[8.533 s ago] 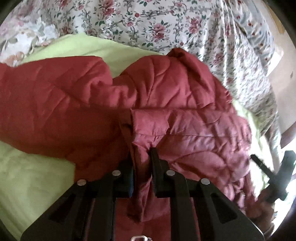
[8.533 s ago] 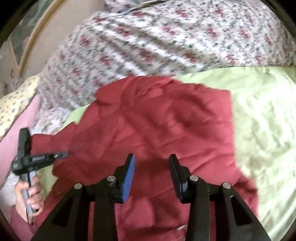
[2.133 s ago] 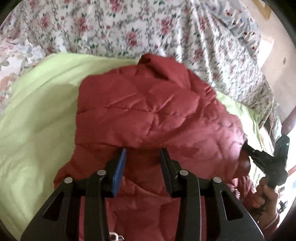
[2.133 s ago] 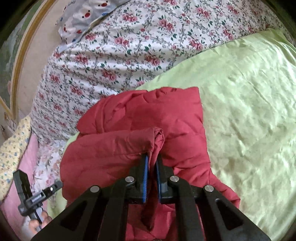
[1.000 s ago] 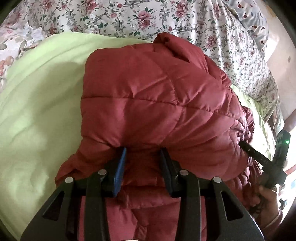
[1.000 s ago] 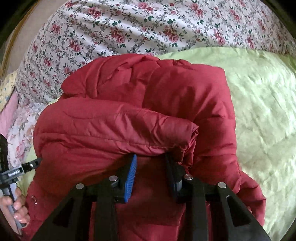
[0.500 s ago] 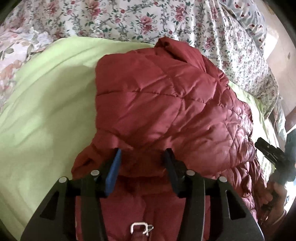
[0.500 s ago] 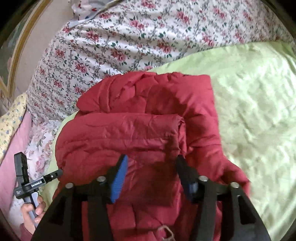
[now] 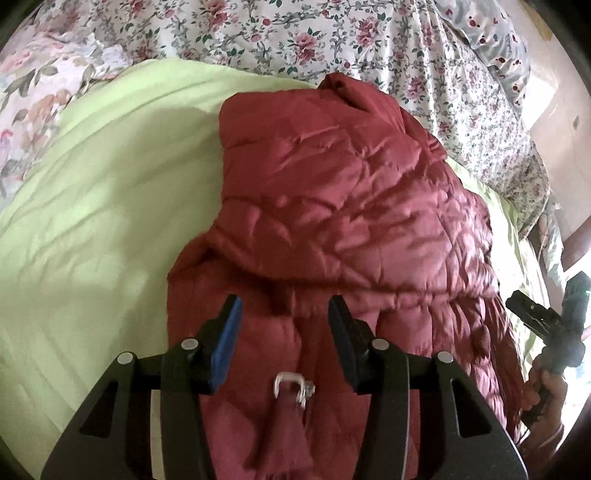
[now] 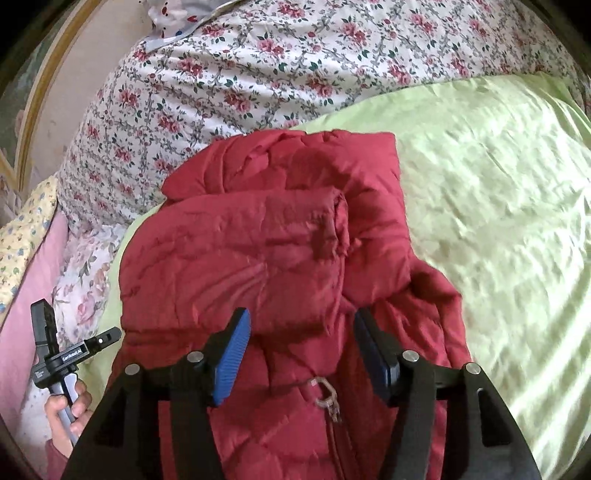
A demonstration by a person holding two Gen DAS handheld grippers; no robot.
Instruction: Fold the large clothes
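Observation:
A dark red quilted jacket (image 9: pixel 343 206) lies on a light green sheet (image 9: pixel 103 206), its sleeves folded across the body. It also shows in the right wrist view (image 10: pixel 280 243). My left gripper (image 9: pixel 282 319) is open and empty, hovering over the jacket's near part, just short of the folded sleeve's edge. A metal zipper pull (image 9: pixel 291 384) lies between its arms. My right gripper (image 10: pixel 301 332) is open and empty above the jacket's near part, with the zipper pull (image 10: pixel 327 397) below it. Each gripper appears at the edge of the other's view.
A floral quilt (image 10: pixel 236 70) is bunched along the far side of the bed (image 9: pixel 332 33). A pink and yellow pillow (image 10: pixel 33 236) lies at the left in the right wrist view. The green sheet (image 10: pixel 498 206) stretches to the right of the jacket.
Both grippers have drawn back from the folded jacket and opened wider. The right gripper, shut on a sleeve two seconds ago, has let it go on top of the jacket.

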